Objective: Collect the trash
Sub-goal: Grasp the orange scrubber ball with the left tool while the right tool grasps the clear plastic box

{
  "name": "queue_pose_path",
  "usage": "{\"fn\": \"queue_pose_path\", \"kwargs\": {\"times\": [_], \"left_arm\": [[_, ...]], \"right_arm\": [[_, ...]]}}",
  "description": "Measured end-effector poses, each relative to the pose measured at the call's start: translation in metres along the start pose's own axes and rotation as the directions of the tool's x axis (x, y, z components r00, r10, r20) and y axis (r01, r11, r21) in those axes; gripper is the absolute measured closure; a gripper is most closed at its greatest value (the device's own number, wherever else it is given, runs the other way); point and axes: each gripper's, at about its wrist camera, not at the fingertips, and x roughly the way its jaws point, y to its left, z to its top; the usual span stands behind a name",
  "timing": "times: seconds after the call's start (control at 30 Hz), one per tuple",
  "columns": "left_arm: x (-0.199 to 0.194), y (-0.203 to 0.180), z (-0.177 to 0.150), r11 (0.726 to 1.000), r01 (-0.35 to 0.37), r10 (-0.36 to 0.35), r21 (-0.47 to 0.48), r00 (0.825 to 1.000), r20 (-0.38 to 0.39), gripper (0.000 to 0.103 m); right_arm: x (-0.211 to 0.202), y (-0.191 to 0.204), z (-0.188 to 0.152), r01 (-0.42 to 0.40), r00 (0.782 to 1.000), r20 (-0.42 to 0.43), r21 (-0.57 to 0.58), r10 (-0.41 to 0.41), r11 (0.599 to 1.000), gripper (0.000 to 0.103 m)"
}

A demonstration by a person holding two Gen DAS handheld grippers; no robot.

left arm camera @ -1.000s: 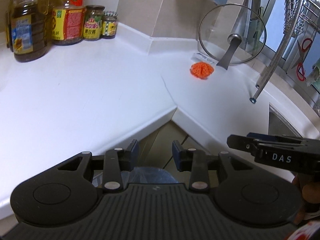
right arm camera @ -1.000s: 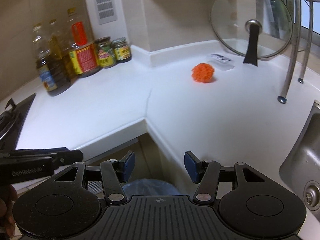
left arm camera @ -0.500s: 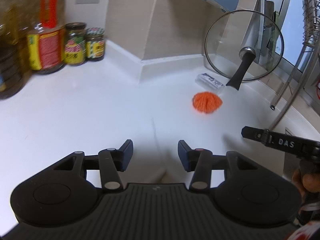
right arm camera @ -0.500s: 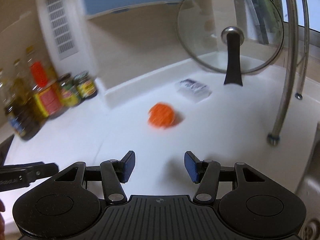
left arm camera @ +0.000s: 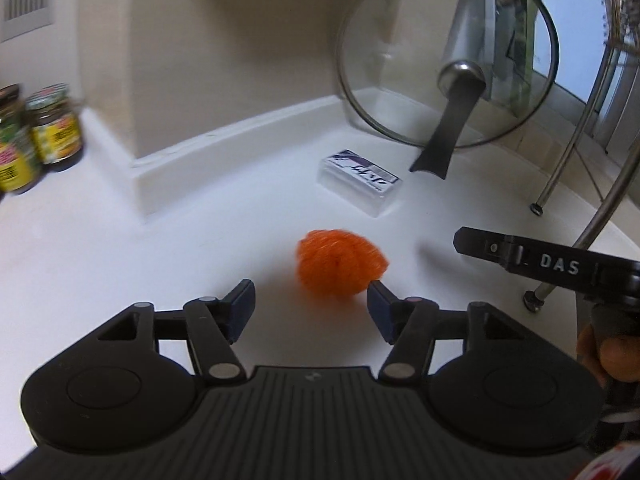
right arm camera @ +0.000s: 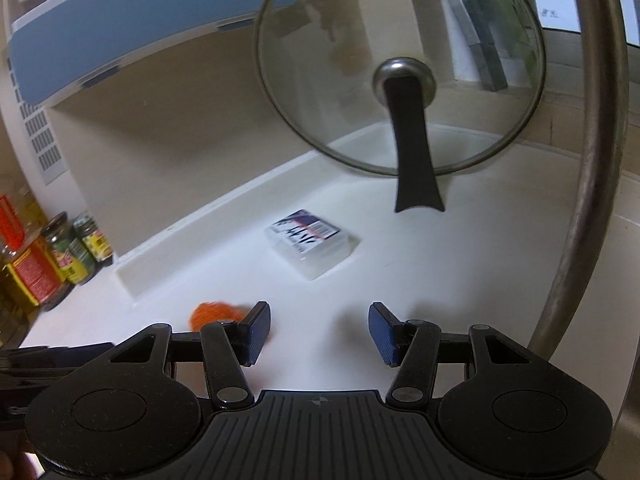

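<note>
An orange mesh ball point(left arm camera: 340, 266) lies on the white counter point(left arm camera: 120, 260). My left gripper point(left arm camera: 311, 307) is open, its fingertips just short of the ball, the right tip beside it. A small clear plastic box with a printed label point(left arm camera: 360, 180) lies behind the ball. In the right wrist view my right gripper point(right arm camera: 319, 332) is open and empty, facing the box point(right arm camera: 310, 244), with the ball point(right arm camera: 216, 312) partly hidden behind its left finger. The right gripper's finger also shows in the left wrist view point(left arm camera: 520, 258).
A glass pan lid point(right arm camera: 400, 68) leans against the back wall with its black handle point(right arm camera: 416, 160) resting on the counter. A metal rack's legs point(left arm camera: 568, 152) stand at the right. Jars and oil bottles point(right arm camera: 60, 256) stand at the left by the wall.
Both grippers have moved forward over the counter from its edge. The left one has closed in on the orange ball; the right one has swung toward the plastic box. Both stay open.
</note>
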Motion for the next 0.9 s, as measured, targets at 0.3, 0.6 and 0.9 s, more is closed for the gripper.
{"fn": "queue_pose_path", "kwargs": {"times": [0.3,0.6,0.9], "left_arm": [[0.047,-0.016,0.013,0.999,0.031,-0.031,0.033,0.999,-0.011,0.046],[0.042,-0.004,0.015,0.999,-0.001,0.001,0.039,1.0,-0.01,0.073],[0.014,0.038,0.025,0.997,-0.064,0.065,-0.052,0.998,0.022,0.073]], "right_arm": [[0.008,-0.013,0.001,-0.003,1.0,-0.019,0.007,0.003,1.0,0.048],[0.028,0.001,0.008,-0.025,1.0,-0.018,-0.03,0.024,0.999,0.048],[0.089,0.03,0.036,-0.008,1.0,-0.008,-0.208,0.006,0.978,0.031]]}}
